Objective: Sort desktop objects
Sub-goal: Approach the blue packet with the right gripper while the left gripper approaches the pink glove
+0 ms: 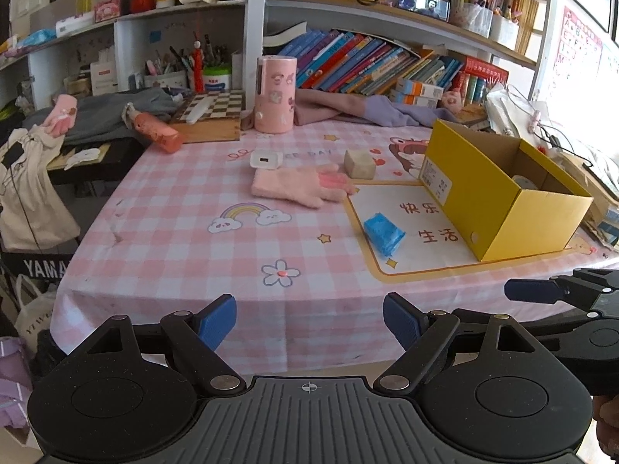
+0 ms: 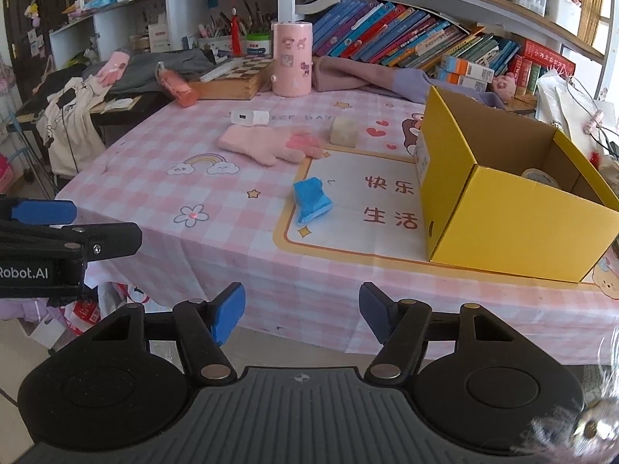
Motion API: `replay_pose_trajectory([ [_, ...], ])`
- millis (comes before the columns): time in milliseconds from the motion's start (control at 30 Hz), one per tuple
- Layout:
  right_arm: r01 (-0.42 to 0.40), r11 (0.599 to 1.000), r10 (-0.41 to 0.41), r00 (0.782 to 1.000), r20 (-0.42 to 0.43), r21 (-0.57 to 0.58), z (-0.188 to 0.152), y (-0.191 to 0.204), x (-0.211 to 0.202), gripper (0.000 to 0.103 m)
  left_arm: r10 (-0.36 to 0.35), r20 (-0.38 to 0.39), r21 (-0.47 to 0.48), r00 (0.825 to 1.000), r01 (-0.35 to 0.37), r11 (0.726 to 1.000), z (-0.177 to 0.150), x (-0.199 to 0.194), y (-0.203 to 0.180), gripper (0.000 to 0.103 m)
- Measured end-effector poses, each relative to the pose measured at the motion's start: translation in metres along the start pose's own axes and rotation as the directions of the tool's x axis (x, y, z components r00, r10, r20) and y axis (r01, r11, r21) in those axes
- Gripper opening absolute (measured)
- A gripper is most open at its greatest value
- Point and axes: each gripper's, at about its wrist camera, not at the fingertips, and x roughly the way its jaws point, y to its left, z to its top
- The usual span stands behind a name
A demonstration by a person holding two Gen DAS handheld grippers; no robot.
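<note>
Evidently this is the approach before a pick: both grippers hang short of the near edge of the counter [image 1: 174,232], and neither has anything between its fingers. The left gripper [image 1: 309,321] stands wide open and empty. The right gripper [image 2: 301,315] is also empty, its gap somewhat narrower, with no pad touching anything. The loose things to sort lie on the pink checked cloth: a blue packet [image 2: 311,201] nearest the edge, just left of the yellow cardboard box [image 2: 503,208]; a pink glove [image 2: 267,145] further back; a white charger [image 2: 247,118] touching or nearly touching the glove's cuff; and a pale block [image 2: 343,131] just beyond the glove's fingertips. The box is open at the top and already has something pale in its far corner, a roll of tape perhaps, so it looks to be the place where things go. The blue packet seems the likeliest next target, since it lies closest to the right gripper and beside the box. That would call for carrying the right gripper forward over the cloth, lowering it with the fingers astride the packet, and closing only once both pads flank it. The packet looks soft and crumpled, so a low, centred grip would suit it best.
</note>
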Motion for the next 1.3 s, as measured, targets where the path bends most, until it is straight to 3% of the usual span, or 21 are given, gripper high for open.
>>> replay_pose_trajectory([
  [600,-0.040,0.999,0.038,0.997,-0.071,-0.031,0.040,-0.007,0.066,0.064,0.019,-0.049,-0.027,0.999,-0.020,0.999,0.042,0.062,0.015,0.086],
  [867,-0.053,0.996,0.046,0.994,-0.097,-0.073,0.061,-0.014,0.103,0.056,0.038,-0.068,-0.033,0.997,-0.040,0.999,0.068,0.101,0.021,0.086],
  [1300,-0.093,0.990,0.078,0.986,-0.145,-0.105,0.089,-0.027,0.151,0.053,0.080,-0.084,-0.020,0.993,-0.082,0.996,0.111,0.175,0.032,0.086],
])
